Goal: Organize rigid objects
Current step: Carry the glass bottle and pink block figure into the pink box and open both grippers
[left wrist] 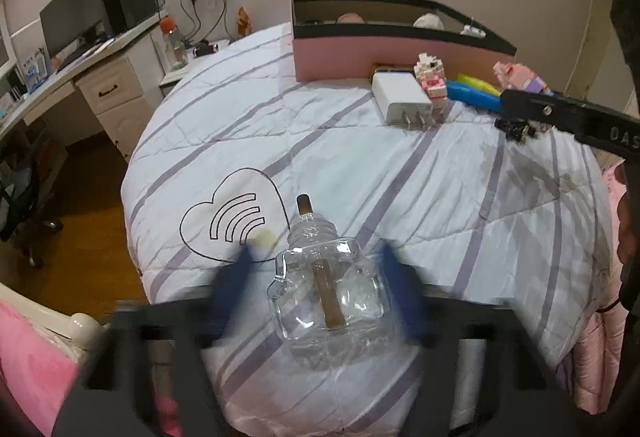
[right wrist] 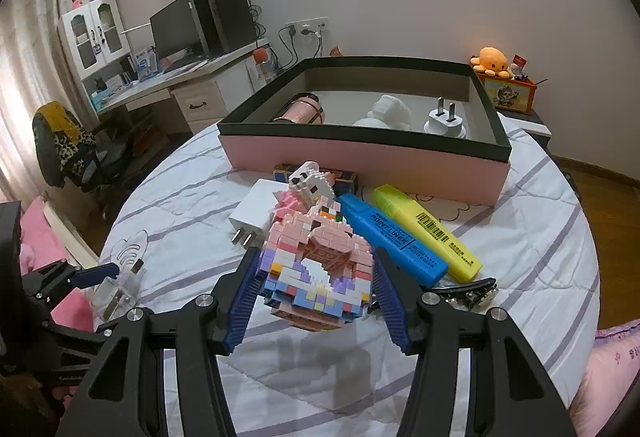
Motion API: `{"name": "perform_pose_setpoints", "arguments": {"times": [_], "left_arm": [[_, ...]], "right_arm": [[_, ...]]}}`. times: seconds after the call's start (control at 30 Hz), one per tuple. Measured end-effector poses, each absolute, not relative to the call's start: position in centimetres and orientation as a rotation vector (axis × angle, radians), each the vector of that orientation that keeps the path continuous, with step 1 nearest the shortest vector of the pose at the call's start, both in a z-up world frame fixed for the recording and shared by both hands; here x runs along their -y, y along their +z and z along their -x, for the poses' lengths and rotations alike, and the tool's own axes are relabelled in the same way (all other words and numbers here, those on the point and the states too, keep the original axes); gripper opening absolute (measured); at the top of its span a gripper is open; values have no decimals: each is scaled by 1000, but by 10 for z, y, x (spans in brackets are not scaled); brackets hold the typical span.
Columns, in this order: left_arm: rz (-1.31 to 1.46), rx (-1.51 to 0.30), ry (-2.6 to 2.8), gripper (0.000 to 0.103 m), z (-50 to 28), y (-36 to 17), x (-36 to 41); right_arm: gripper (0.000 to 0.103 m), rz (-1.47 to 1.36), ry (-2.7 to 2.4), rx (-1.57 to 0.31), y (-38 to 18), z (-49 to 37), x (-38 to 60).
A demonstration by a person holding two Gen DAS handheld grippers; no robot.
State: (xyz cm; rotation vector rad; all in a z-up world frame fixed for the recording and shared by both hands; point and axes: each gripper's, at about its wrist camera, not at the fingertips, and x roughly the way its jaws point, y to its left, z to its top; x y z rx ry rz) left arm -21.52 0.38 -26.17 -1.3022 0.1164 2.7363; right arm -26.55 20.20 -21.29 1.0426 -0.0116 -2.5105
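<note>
Nearest, a clear bottle [left wrist: 328, 293] with a brown wick was seen between the blue pads of the left claw [left wrist: 320, 289], low over the striped bed [left wrist: 360, 173]. The pads looked closed against its sides, though blur left the contact unclear. A smooth, rounded wall like that could probably slip or twist in the grip if it was tilted further, and any liquid left inside could be spilled on the quilt.

The right claw [right wrist: 316, 281] was clamped on a pink brick model [right wrist: 316, 265], held clear of the bed. Too hard a squeeze might have split the brick layers; a loose one might have let it drop onto the chargers and markers below.

Just beyond lay a white charger [right wrist: 256, 209], a second brick figure [right wrist: 310, 185], a blue marker [right wrist: 394, 241], a yellow marker [right wrist: 428, 233] and a dark clip [right wrist: 468, 291], crowded together, so a low pass could have knocked them.

Farthest stood the pink box [right wrist: 360, 157], already holding a few things. Its raised dark rim could have been caught by either load.
</note>
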Motion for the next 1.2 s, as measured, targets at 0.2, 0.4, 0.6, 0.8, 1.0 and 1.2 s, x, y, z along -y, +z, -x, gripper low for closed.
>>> {"name": "perform_pose_setpoints", "arguments": {"times": [0.2, 0.4, 0.6, 0.8, 1.0, 1.2], "left_arm": [[1271, -121, 2722, 50, 221, -260, -4], [1201, -107, 2737, 50, 237, -242, -12], [1073, -106, 2775, 50, 252, -208, -22], [883, -105, 2833, 50, 272, -160, -33], [762, -112, 2833, 51, 295, -129, -51], [710, -116, 2823, 51, 329, -115, -64]], "right_arm": [[56, -1032, -2514, 8, -212, 262, -204], [56, -1003, -2527, 0, -204, 260, -206], [56, -940, -2560, -21, -186, 261, -208], [56, -843, -2602, -39, -159, 267, -212], [56, -737, -2641, -57, -131, 280, -213], [56, -683, -2672, -70, -115, 298, -216]]}}
